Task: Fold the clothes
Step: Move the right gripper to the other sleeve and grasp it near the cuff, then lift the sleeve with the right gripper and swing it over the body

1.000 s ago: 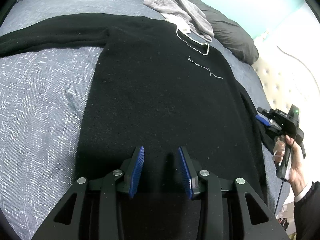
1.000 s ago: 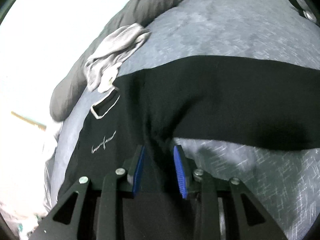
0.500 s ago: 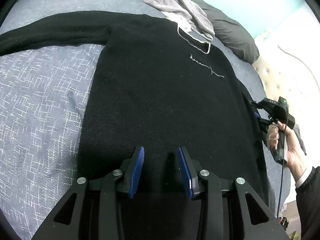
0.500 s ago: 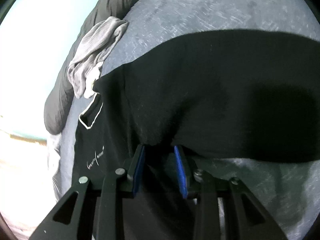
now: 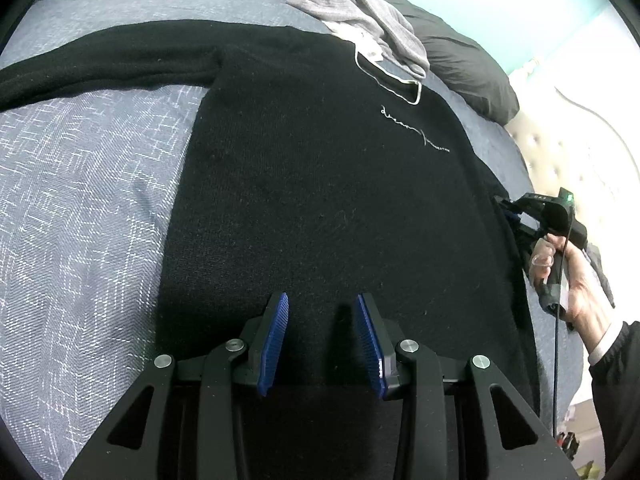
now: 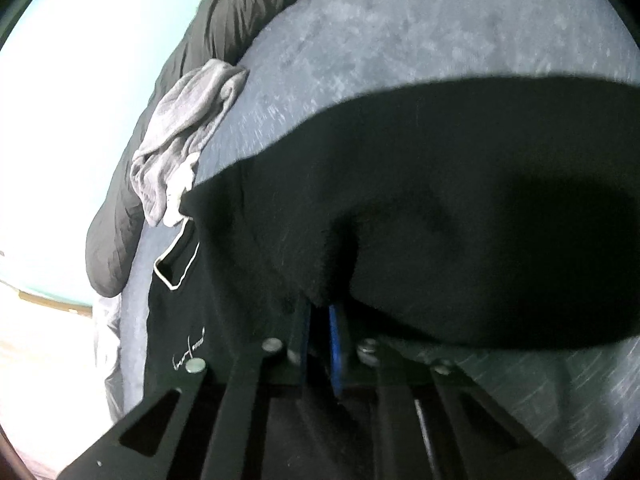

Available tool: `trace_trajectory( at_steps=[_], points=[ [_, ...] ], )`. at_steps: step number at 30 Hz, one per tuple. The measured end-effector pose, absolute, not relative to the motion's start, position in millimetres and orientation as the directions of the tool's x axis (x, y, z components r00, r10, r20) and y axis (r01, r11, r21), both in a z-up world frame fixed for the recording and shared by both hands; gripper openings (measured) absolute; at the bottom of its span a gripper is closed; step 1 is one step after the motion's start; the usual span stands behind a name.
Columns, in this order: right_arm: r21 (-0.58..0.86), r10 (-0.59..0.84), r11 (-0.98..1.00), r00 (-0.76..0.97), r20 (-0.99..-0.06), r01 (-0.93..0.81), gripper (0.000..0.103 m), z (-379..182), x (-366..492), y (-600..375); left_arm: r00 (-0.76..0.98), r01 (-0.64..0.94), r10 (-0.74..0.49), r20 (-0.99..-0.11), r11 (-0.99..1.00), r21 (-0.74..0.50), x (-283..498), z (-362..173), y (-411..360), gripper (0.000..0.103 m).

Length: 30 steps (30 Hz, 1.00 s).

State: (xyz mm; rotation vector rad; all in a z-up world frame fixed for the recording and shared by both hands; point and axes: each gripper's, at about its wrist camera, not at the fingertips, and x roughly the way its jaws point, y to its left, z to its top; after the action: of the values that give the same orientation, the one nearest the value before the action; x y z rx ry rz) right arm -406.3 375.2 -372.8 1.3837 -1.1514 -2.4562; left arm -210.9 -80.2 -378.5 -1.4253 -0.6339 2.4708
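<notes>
A black sweater (image 5: pixel 320 180) with a white script logo lies flat, front up, on the bed, its left sleeve (image 5: pixel 100 56) stretched out sideways. My left gripper (image 5: pixel 322 298) hovers over the lower body of the sweater, open, with nothing between its blue pads. My right gripper (image 6: pixel 320 308) is shut on a bunch of the black sweater (image 6: pixel 440 200) where the right sleeve meets the body. In the left wrist view the right gripper (image 5: pixel 506 210) shows at the sweater's right edge, held by a hand (image 5: pixel 576 280).
A crumpled grey garment (image 5: pixel 360 12) lies at the sweater's collar. Behind it is a dark pillow (image 5: pixel 472 64). The grey patterned bed cover (image 5: pixel 80 200) spreads to the left. A pale tufted headboard (image 5: pixel 560 152) lies beyond the right edge.
My right gripper moved in onto the sweater's side and its jaws closed on the fabric by the underarm. The left gripper stayed where it was, still open.
</notes>
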Motion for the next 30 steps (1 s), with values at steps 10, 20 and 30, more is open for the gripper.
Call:
trace_trajectory(
  at_steps=[10,20,30],
  points=[
    [0.568,-0.380,-0.798,-0.562,-0.735,-0.203,0.005,-368,-434,385,-0.505,0.020,0.382,-0.774,-0.891,-0.453,-212,-381,-76,0.039],
    [0.553,-0.361,-0.811,-0.582,-0.728,-0.189,0.025,-343,-391,422,-0.508,0.028,0.378,-0.774,-0.891,-0.453,-209,-380,-76,0.040],
    [0.417,-0.134,-0.845,-0.622,-0.771,-0.335,0.045,-309,-311,556,-0.513,0.023,0.364,-0.778,-0.899,-0.436,-208,-378,-72,0.044]
  ],
)
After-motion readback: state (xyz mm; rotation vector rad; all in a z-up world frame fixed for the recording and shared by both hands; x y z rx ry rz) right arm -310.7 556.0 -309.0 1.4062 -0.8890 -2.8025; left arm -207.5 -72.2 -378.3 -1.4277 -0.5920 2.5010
